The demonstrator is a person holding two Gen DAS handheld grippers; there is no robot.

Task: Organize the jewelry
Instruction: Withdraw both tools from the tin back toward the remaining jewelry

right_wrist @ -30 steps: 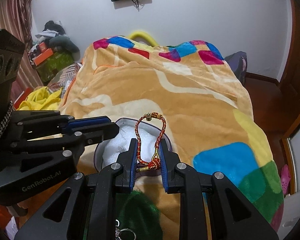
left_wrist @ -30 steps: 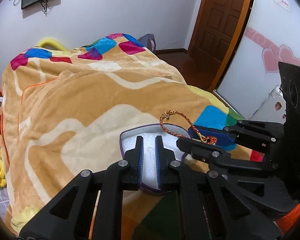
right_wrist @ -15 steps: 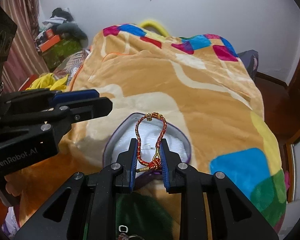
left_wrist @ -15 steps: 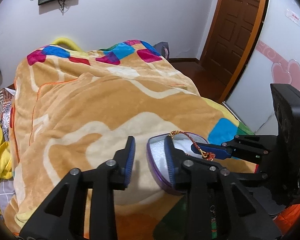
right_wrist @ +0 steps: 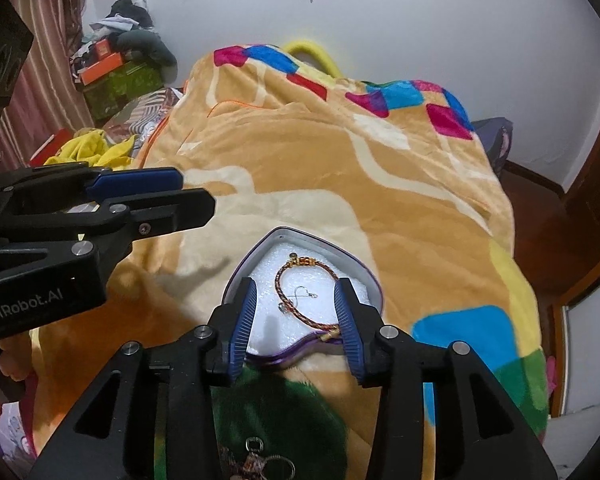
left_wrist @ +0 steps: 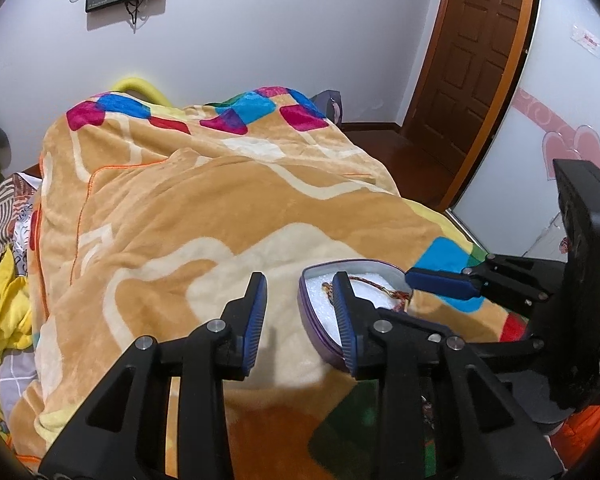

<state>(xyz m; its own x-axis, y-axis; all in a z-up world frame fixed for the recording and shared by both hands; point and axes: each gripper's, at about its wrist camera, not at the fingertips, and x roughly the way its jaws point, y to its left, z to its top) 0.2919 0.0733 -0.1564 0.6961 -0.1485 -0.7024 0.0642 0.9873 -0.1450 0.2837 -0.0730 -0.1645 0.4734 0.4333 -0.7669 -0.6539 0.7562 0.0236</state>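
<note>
A heart-shaped purple box (right_wrist: 364,272) with white foam lining lies open on the blanket; it also shows in the left wrist view (left_wrist: 312,320). A red and gold braided bracelet (right_wrist: 288,304) lies on the foam, its clasp end hanging over the box's near rim. My right gripper (right_wrist: 296,296) is open and empty, fingers on either side of the bracelet just above the box. My left gripper (left_wrist: 300,294) is open and empty, to the left of the box, its right finger over the box's left edge.
An orange blanket (left_wrist: 204,208) with coloured squares covers the bed. More jewellery (right_wrist: 256,460) lies on a green patch just under my right gripper. Yellow cloth (left_wrist: 0,304) and clutter sit left of the bed. A wooden door (left_wrist: 476,64) stands at the right.
My right gripper opened and let the bracelet go onto the foam in the box. My left gripper opened and moved left, off the box.
</note>
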